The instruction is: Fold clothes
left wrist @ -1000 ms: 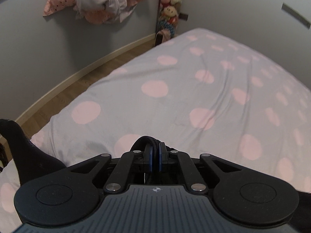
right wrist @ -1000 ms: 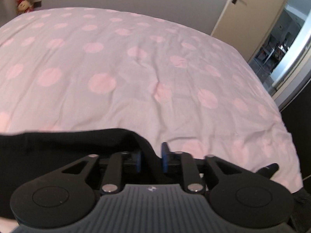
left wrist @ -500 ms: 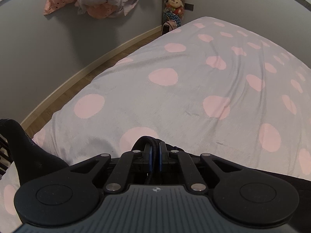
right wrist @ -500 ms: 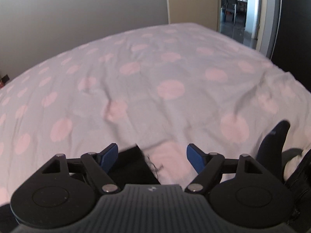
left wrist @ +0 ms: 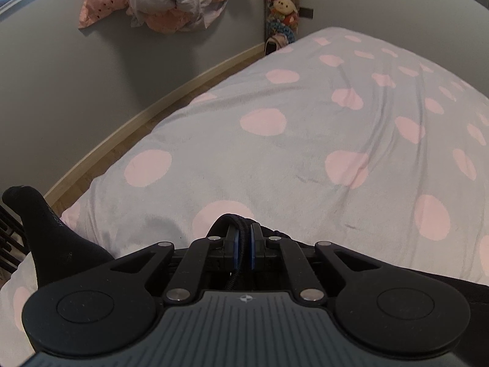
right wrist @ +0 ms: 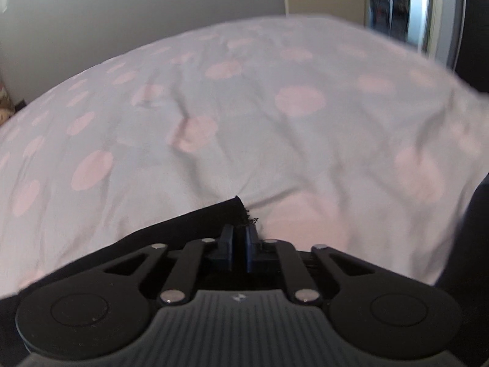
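A black garment lies on the bed, mostly hidden under both grippers. My left gripper (left wrist: 243,241) is shut on a thick folded edge of the black garment (left wrist: 227,221), low over the duvet. In the right wrist view my right gripper (right wrist: 239,238) has its blue pads close together at the frayed corner of the black garment (right wrist: 214,214). Whether cloth is pinched between them is hidden. The garment stretches left from that corner across the bed.
The bed carries a grey duvet with pink dots (left wrist: 305,140). A black sock (left wrist: 42,229) lies at its left edge. A grey wall and wooden floor (left wrist: 128,140) run left of the bed. Soft toys (left wrist: 281,6) hang at the far corner. A doorway (right wrist: 397,6) is right.
My right gripper opened half a second ago, letting the garment go, and its jaws have now closed again at the garment's corner. The left gripper kept its hold and shifted slightly.
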Motion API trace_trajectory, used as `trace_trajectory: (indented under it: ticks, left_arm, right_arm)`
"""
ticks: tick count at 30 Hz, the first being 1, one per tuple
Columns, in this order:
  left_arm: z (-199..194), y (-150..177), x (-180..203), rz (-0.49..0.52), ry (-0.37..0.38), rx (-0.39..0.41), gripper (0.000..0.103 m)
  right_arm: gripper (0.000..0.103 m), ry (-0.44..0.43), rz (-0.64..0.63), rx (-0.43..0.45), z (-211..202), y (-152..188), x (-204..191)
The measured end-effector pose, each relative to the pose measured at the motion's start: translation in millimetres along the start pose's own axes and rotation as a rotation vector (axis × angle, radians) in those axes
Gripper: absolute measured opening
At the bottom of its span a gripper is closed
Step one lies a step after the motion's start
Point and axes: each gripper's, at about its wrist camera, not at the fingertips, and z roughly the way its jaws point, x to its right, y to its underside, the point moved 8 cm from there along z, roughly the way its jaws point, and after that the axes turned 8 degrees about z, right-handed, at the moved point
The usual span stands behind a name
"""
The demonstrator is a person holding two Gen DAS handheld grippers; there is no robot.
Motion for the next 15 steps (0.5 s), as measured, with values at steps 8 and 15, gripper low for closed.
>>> trace_trajectory:
  ticks: [8,15]
  left_arm:
    - [-58.1,-15.3,-7.3,-0.037,0.050,0.150,0.008]
    - [-51.7,-40.2,5.1,-0.034,0.072,0.155,0.008]
  right_arm:
    - [0.003,0.127,-0.100,0.165,-89.9,-30.6,1.1]
    - [0.002,0.207,-0.102,0.184,-122.2,-45.7,23.3]
